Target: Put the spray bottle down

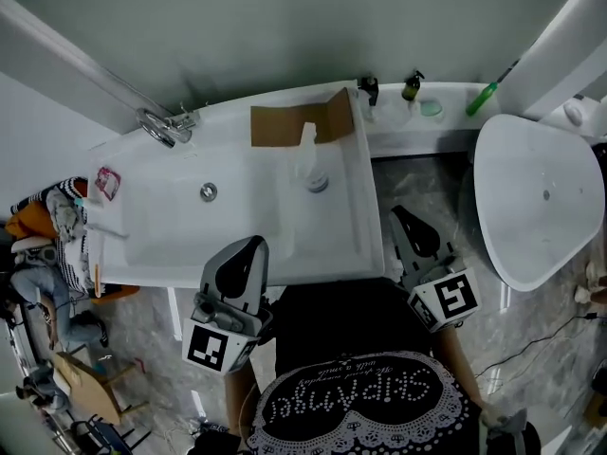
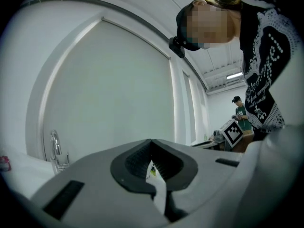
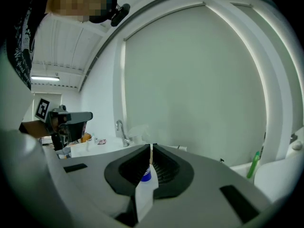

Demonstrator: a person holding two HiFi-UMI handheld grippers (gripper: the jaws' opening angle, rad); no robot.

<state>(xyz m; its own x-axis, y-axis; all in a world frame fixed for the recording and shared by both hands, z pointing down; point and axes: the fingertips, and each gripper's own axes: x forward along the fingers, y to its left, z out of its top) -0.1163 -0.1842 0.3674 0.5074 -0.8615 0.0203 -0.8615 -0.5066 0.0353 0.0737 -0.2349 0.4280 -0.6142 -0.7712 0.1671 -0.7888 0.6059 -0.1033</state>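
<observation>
Left gripper pose: the left gripper point(image 1: 254, 245) is held about level at the near rim of the sink point(image 1: 161, 245). It points across the basin toward the wall, and its marker cube point(image 1: 216, 347) sits close to the person's body.
Left jaws: pressed together at the tips point(image 2: 152, 141), with nothing gripped.
Bottle and left jaws: the spray bottle point(image 1: 309, 164) stands further out in the basin, up and to the right of the left gripper's tips and well apart from them.
Bottle position: it is upright in the right part of the sink, just in front of a piece of brown cardboard point(image 1: 285, 124) that leans at the back rim. The faucet point(image 1: 166, 126) is away to its left.
Bottle look: a clear, nearly colourless body with a pale trigger head on top and a darker ring at the foot. In the right gripper view that low part shows blue point(image 3: 145, 175).
Right gripper pose: the right gripper point(image 1: 398, 212) is held off the sink's right edge, tipped slightly downward, with its marker cube point(image 1: 453, 297) toward the person.
Right jaws: closed tip to tip point(image 3: 151, 147), with only a thin slit below and nothing clamped.
Bottle and right jaws: the bottle is beyond the right gripper's tips, seen through that slit and not touching them.
</observation>
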